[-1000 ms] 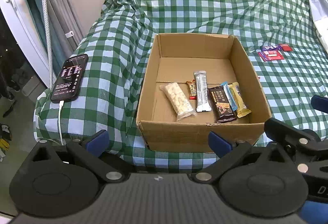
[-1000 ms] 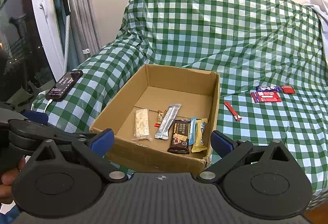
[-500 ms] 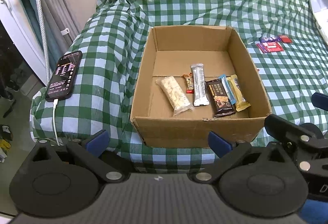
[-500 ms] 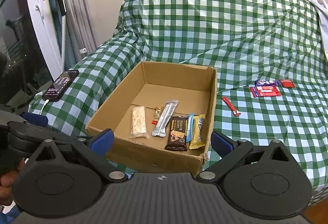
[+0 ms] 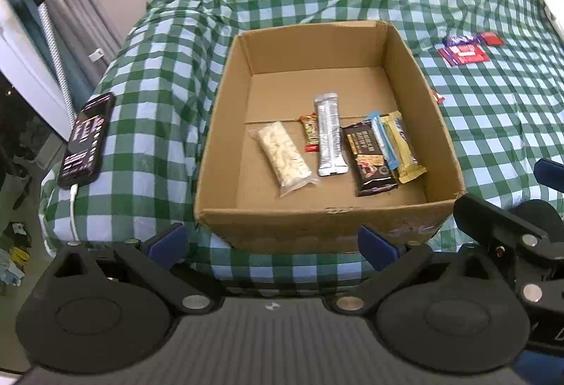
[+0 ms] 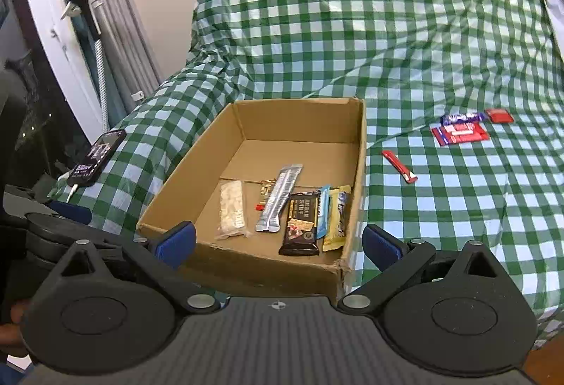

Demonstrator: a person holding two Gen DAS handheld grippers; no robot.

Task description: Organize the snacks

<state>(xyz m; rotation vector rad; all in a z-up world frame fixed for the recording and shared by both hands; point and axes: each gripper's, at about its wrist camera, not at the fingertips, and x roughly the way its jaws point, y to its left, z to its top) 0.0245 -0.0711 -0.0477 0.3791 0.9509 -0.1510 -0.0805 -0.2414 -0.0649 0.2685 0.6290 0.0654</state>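
Note:
An open cardboard box (image 5: 440, 124) (image 6: 357, 180) sits on a green checked bed cover. Inside lie several snack bars: a clear pack of white pieces (image 5: 283, 154), a silver bar (image 5: 329, 135), a dark chocolate bar (image 5: 370, 157) and a yellow bar (image 5: 402, 147). Loose on the cover are a red stick (image 6: 400, 166) and a cluster of red and purple packets (image 6: 461, 129) (image 5: 463, 50). My left gripper (image 5: 273, 242) is open and empty before the box's near wall. My right gripper (image 6: 278, 242) is open and empty at the box's near right corner.
A black phone (image 5: 86, 142) (image 6: 97, 157) on a white cable lies on the bed's left edge. A stand with a clamp (image 6: 88, 8) and curtains are at the far left. The bed cover rises in folds behind the box.
Both grippers have moved forward and a little up, so the box looks nearer and more from above. The snacks have not moved.

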